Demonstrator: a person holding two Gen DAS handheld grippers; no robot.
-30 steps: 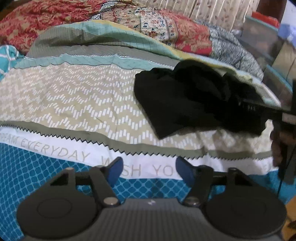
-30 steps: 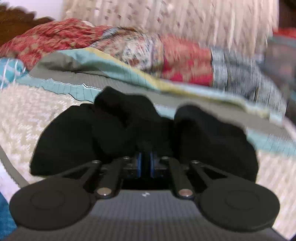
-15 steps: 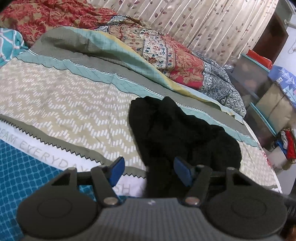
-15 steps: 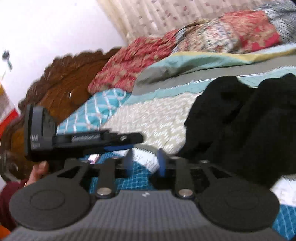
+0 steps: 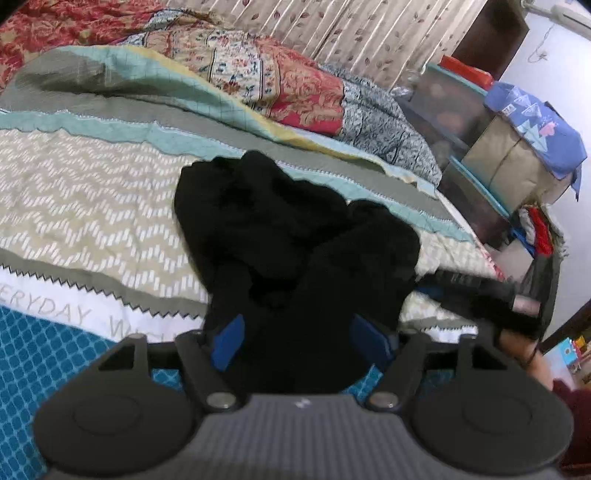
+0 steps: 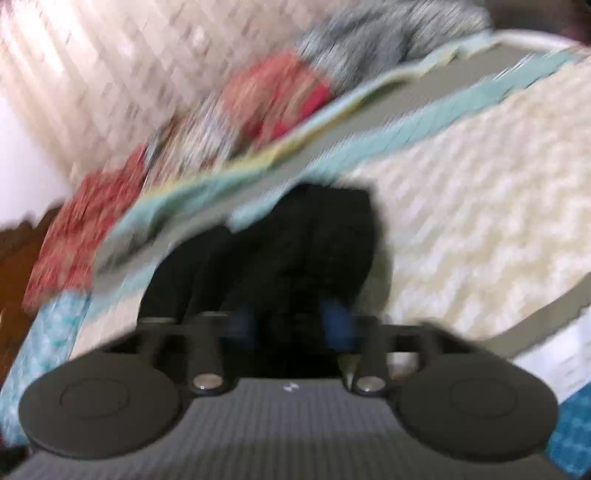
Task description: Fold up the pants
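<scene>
Left gripper: ribbed grey body, black round discs, silver screws, blue fingers. Right gripper: same build, blurred. Maroon sleeve, lower right.

"ERYDAY" on bedspread white band

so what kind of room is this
Most likely a bedroom: a bed with a patterned beige, teal and blue bedspread, a floral red quilt bunched behind, and leaf-print curtains at the back.
</scene>
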